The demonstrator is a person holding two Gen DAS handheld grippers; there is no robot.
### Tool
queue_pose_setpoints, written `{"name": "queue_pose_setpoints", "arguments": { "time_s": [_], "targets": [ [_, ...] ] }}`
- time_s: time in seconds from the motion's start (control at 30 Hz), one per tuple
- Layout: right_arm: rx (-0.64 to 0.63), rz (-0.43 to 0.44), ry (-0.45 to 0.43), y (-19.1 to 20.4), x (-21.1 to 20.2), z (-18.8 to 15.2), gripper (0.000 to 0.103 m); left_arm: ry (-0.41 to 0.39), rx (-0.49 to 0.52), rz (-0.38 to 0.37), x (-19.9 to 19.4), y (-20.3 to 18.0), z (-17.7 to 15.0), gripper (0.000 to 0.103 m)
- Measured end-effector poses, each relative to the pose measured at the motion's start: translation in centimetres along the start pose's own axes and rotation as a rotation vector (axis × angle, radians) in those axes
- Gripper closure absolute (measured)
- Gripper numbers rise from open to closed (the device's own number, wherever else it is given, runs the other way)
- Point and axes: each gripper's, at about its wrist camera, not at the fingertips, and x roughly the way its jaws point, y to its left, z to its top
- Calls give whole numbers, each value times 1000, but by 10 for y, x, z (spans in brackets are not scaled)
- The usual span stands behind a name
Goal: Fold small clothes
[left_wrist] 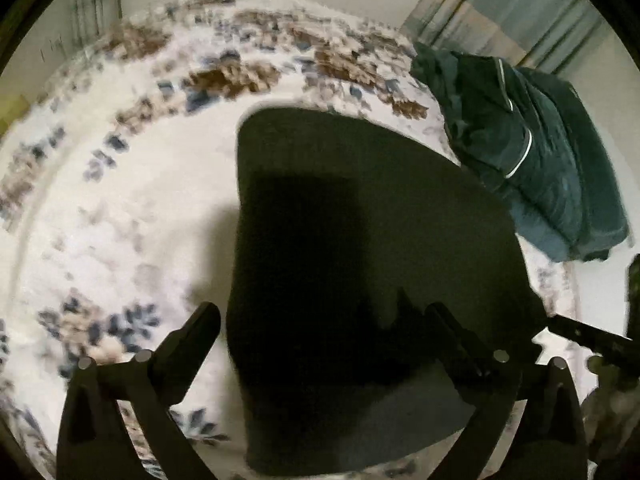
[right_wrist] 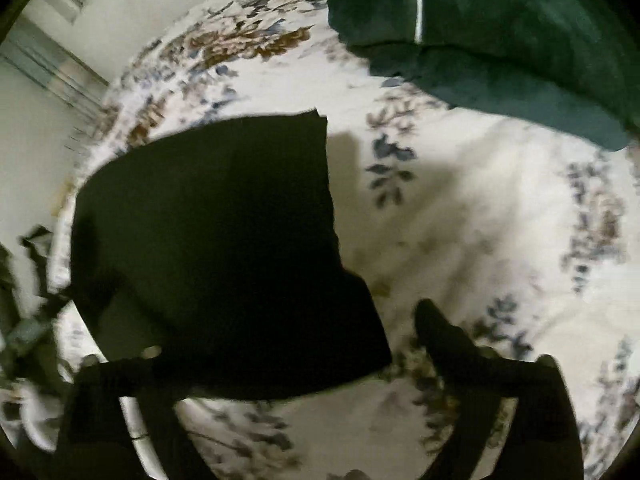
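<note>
left wrist view looks steeply down on a bed covered by a white floral bedspread [left_wrist: 120, 208] with blue and brown flowers. a black garment [left_wrist: 360, 248] lies flat on it, filling the centre and lower centre of the frame, with a darker rectangular patch across its upper left part. the left gripper [left_wrist: 320, 320] hangs over the garment's near edge; its fingers [left_wrist: 192, 340] stand spread wide apart, one over the bare bedspread at lower left, the other hard to pick out against the black cloth at lower right. nothing is pinched between them. a pile of dark teal clothes [left_wrist: 532, 160] with a thin white stripe sits at the upper right, at the bed's edge, just beside the garment's far corner. striped curtains [left_wrist: 500, 12] hang behind it at the top right. part of the other gripper shows as a dark bar at the right edge.

right wrist view has the same black garment [right_wrist: 224, 248] in the centre left of the frame, its straight right edge running down toward the lower middle. the right gripper [right_wrist: 288, 332] is released too: one of its fingers [right_wrist: 444, 332] is over the bare bedspread [right_wrist: 460, 220] at lower right, the other lost against the cloth at lower left, and no cloth is gripped. the teal pile [right_wrist: 480, 32] fills the upper right. both pictures are blurred.
</note>
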Motion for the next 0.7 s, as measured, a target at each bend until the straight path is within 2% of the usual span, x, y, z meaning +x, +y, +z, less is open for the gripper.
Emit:
{"name": "queue_pose_setpoints", "arguments": {
  "time_s": [0.1, 0.2, 0.27, 0.33, 0.43, 0.7],
  "targets": [
    [-26, -131, -46, 12, -1, -17, 0, -12, 18, 101, -13, -1, -1, 0],
    [-76, -228, -114, 31, -37, -39, 0, -41, 57, 165, -39, -13, -10, 0],
    [-85, -249, -141, 36, -55, -49, 0, -76, 96, 226, -62, -30, -19, 0],
    [-86, -265, -169, 41, -81, -63, 0, -105, 111, 255, -85, -43, -29, 0],
    [-80, -271, -200, 42, -127, -87, 0, -131, 117, 263, -118, -59, -39, 0],
    [-92, -289, -315, 52, -261, -152, 0, -236, 109, 275, -234, -106, -74, 0]
  ]
}}
